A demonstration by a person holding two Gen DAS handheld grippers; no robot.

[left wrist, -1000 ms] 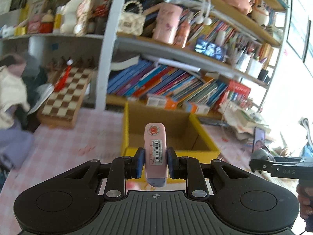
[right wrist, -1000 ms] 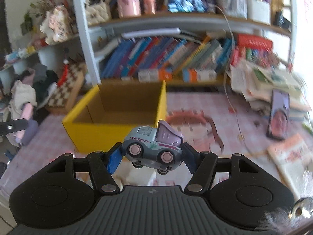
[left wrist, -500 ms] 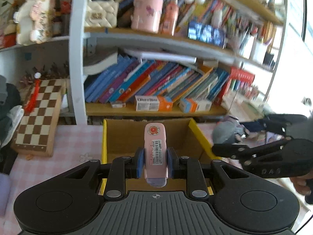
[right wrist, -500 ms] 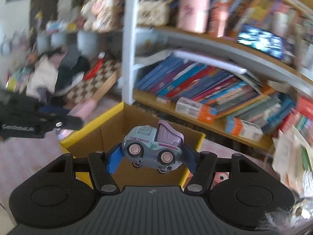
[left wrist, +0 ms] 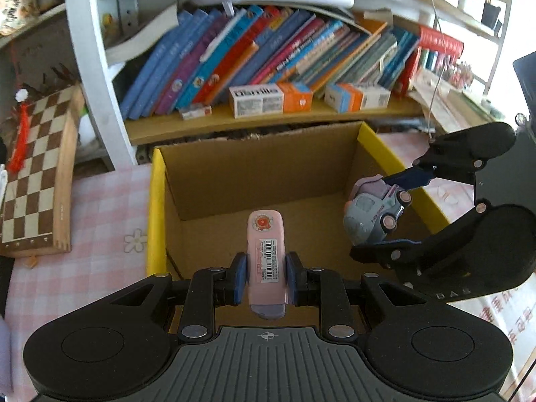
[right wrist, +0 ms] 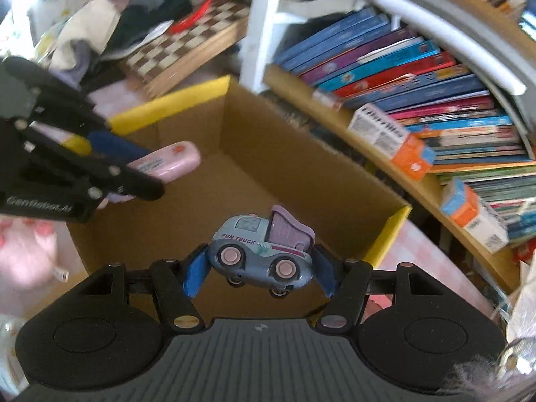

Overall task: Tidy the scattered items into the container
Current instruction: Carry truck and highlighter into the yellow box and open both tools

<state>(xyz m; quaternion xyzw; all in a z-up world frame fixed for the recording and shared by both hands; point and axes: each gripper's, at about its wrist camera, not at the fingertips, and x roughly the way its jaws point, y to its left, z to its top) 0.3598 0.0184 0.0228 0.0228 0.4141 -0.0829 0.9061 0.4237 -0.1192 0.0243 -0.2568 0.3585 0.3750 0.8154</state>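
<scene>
A yellow cardboard box [left wrist: 155, 201] with a brown inside stands open in front of the bookshelf; it also shows in the right wrist view [right wrist: 392, 231]. My left gripper [left wrist: 266, 273] is shut on a pink oblong case [left wrist: 265, 251] with a barcode label, held over the box's near side. My right gripper [right wrist: 259, 269] is shut on a blue toy truck [right wrist: 261, 256] marked FUN TRUCK, held over the box's right side. The truck [left wrist: 375, 216] and right gripper [left wrist: 398, 209] show in the left wrist view. The case [right wrist: 167, 164] and left gripper [right wrist: 132, 167] show in the right wrist view.
A bookshelf with leaning books [left wrist: 268, 50] and small orange and white cartons [left wrist: 271, 100] stands just behind the box. A wooden chessboard [left wrist: 37, 181] lies left of the box on the pink checked tablecloth [left wrist: 100, 221]. A heap of clothes [right wrist: 110, 23] lies beyond it.
Both grippers have moved forward and tilted down over the open box, each still holding its item. They now sit close together above the box's inside.
</scene>
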